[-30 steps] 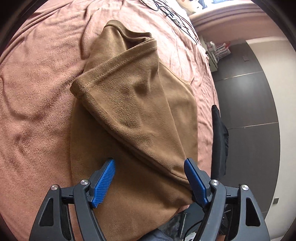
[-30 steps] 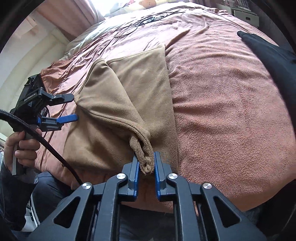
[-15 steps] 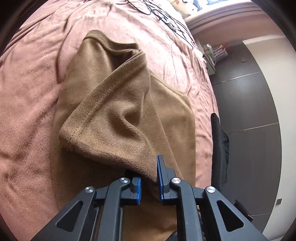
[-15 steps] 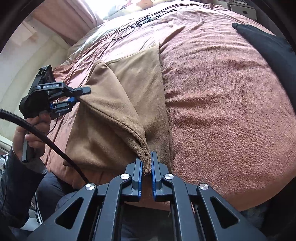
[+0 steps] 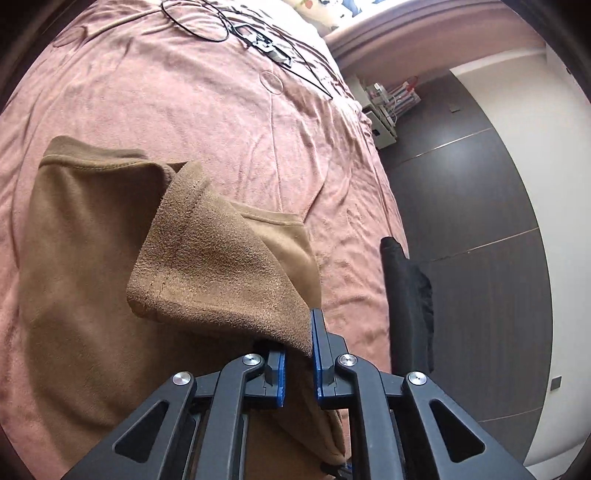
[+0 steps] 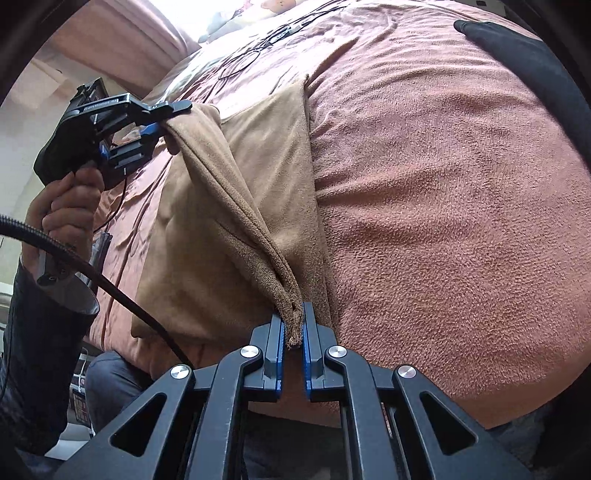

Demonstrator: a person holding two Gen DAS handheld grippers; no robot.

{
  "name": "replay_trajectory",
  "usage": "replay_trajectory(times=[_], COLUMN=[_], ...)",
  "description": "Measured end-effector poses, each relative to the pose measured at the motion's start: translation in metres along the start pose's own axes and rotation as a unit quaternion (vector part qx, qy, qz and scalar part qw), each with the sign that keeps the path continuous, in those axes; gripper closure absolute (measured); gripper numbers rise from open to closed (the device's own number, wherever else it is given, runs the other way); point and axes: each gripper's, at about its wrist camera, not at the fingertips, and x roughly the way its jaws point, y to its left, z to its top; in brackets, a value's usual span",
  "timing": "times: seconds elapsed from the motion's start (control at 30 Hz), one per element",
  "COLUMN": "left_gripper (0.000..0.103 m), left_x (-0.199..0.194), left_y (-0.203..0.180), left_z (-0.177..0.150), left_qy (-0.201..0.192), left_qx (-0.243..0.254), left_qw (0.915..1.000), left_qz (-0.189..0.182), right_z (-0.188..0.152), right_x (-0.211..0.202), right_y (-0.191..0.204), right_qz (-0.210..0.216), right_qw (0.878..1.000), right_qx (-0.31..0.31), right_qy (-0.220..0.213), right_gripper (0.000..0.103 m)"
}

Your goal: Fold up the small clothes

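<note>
One corner of the brown garment (image 5: 221,266) is pinched between the closed jaws of the left hand-held gripper (image 5: 297,354) and raised above the bed (image 5: 184,103). Its other corner is clamped in the right hand-held gripper (image 6: 293,332), so the lifted edge is stretched taut, probably for folding over.

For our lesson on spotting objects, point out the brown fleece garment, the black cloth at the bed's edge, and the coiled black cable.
Brown fleece garment (image 5: 221,266), left wrist view, lifted flap.
Black cloth (image 5: 408,295), left wrist view, its middle.
Coiled black cable (image 5: 199,22), left wrist view, loop's rim.
</note>
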Motion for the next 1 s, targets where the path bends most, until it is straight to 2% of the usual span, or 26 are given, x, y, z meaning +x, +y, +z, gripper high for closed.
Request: replay_trajectory(times=[0.33,0.4,0.47,0.53,0.73,1.0], left_gripper=[0.090,0.080,0.062,0.048,0.047,0.047], left_x=[0.051,0.055,0.051,0.043,0.009,-0.044], left_y=[-0.019,-0.022,-0.025,-0.029,-0.015,0.034], left_z=[0.023,0.026,0.030,0.031,0.030,0.016], left_qy=[0.030,0.033,0.023,0.009,-0.010,-0.023], left_qx=[0.022,0.024,0.027,0.035,0.049,0.031], left_qw=[0.9992,0.9992,0.9992,0.9992,0.9985,0.9955], left_qz=[0.013,0.005,-0.019,-0.017,0.021,0.087], right_z=[0.001,0.001,0.002,0.003,0.002,-0.002], right_x=[0.006,0.006,0.007,0.007,0.003,-0.006], right_y=[-0.010,-0.011,-0.010,-0.009,-0.006,-0.005], right_qz=[0.017,0.019,0.019,0.019,0.015,0.019], right_qw=[1.000,1.000,1.000,1.000,1.000,1.000], right_qx=[0.017,0.019,0.019,0.018,0.013,0.012], right_qy=[0.004,0.005,0.006,0.006,0.004,0.001], right_gripper=[0.099,0.099,0.099,0.099,0.099,0.100])
